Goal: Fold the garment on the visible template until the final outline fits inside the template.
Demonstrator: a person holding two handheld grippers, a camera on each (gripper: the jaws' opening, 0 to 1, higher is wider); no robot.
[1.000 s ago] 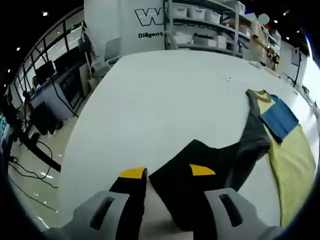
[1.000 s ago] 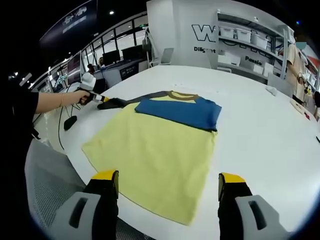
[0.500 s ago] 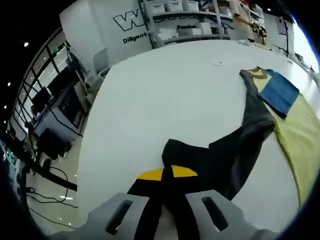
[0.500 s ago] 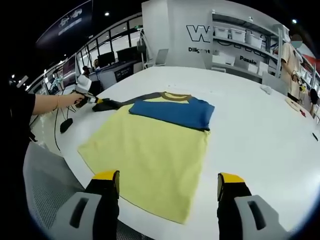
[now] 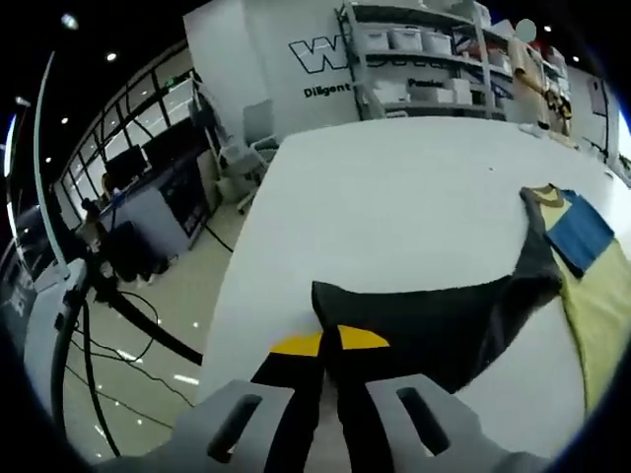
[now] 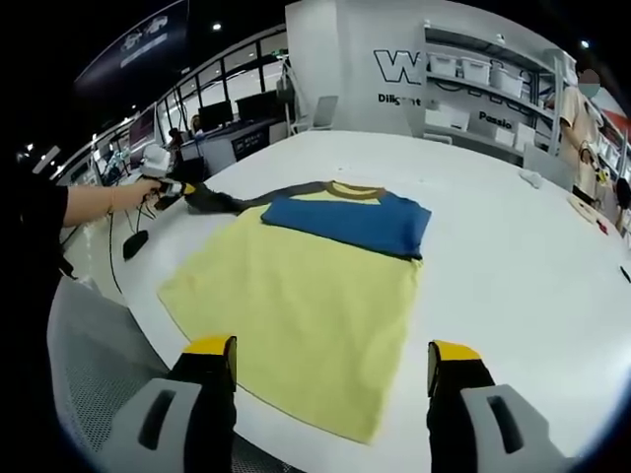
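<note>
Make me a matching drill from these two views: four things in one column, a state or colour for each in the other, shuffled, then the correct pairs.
Column one:
1. left gripper
2. right gripper
3. dark sleeve
4. blue panel

Column two:
A. open, hanging over the near hem of the yellow body
B. lies across the chest below the collar
C. shut on cloth at the table's edge
D. pulled out sideways, away from the garment's body

Pairs: 1-C, 2-A, 3-D, 4-B
</note>
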